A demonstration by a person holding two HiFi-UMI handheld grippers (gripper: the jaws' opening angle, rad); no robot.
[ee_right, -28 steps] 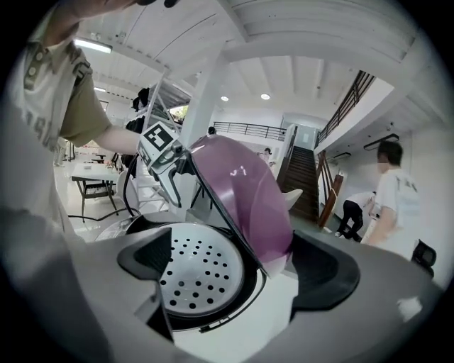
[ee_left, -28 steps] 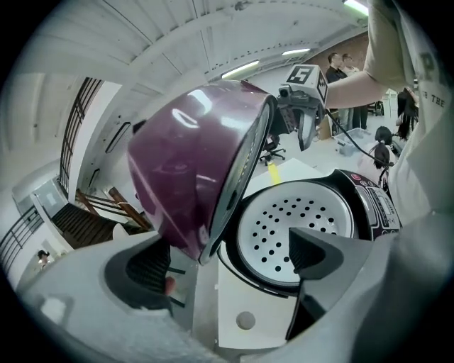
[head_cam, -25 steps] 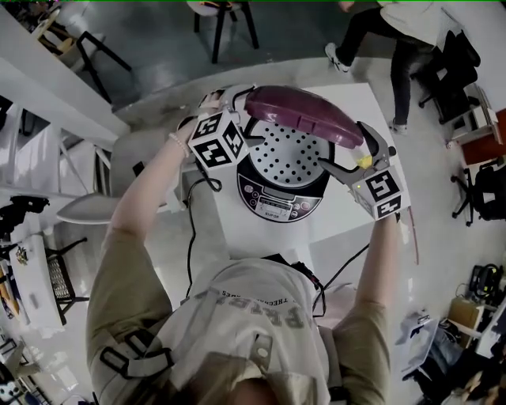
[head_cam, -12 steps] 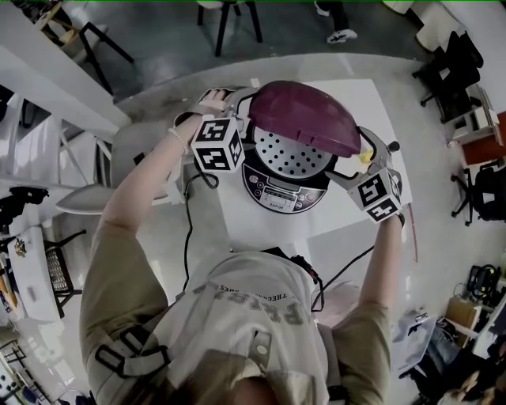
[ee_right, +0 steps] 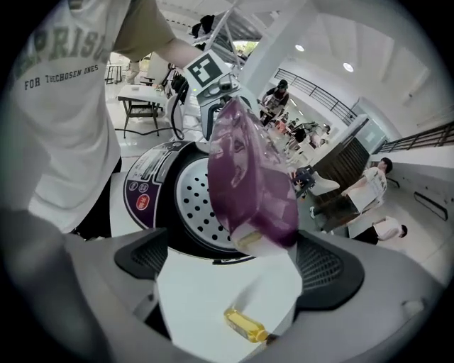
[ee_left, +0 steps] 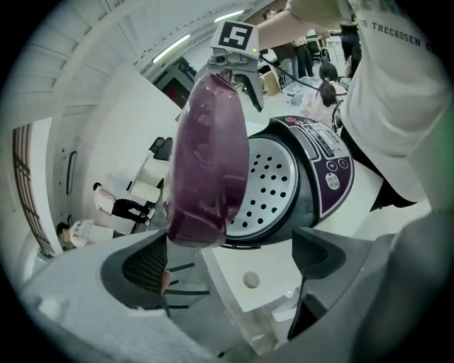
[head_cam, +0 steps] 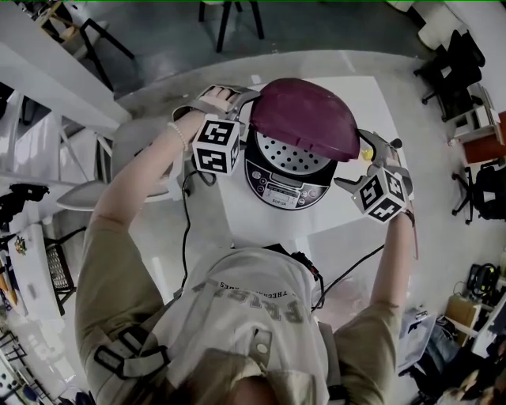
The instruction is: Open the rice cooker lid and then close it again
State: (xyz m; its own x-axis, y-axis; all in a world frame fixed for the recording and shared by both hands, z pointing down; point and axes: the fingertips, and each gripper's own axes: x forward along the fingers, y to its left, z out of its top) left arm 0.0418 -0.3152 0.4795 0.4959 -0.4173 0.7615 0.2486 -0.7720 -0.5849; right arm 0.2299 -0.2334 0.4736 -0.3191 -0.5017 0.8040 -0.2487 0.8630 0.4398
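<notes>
The rice cooker [head_cam: 286, 176] stands on a white table [head_cam: 348, 225]; its purple lid [head_cam: 307, 117] hangs half lowered over the perforated inner plate [head_cam: 294, 158]. My left gripper [head_cam: 247, 115] is at the lid's left side and my right gripper [head_cam: 356, 162] at its right side. In the left gripper view the lid [ee_left: 206, 156] has its lower edge between the wide-apart jaws of the left gripper [ee_left: 230, 259]. The right gripper view shows the lid [ee_right: 252, 177] the same way above the right gripper [ee_right: 237, 262]. Both grippers are open.
A small yellow object [ee_right: 245, 325] lies on the table by the right gripper. A black power cord [head_cam: 188, 229] runs off the table's left edge. White chairs [head_cam: 87, 207] stand at the left and a dark chair [head_cam: 229, 16] behind the table.
The lid has tipped further down over the cooker, showing more of its top. Both grippers have moved with it, and the right one has drifted right and lower.
</notes>
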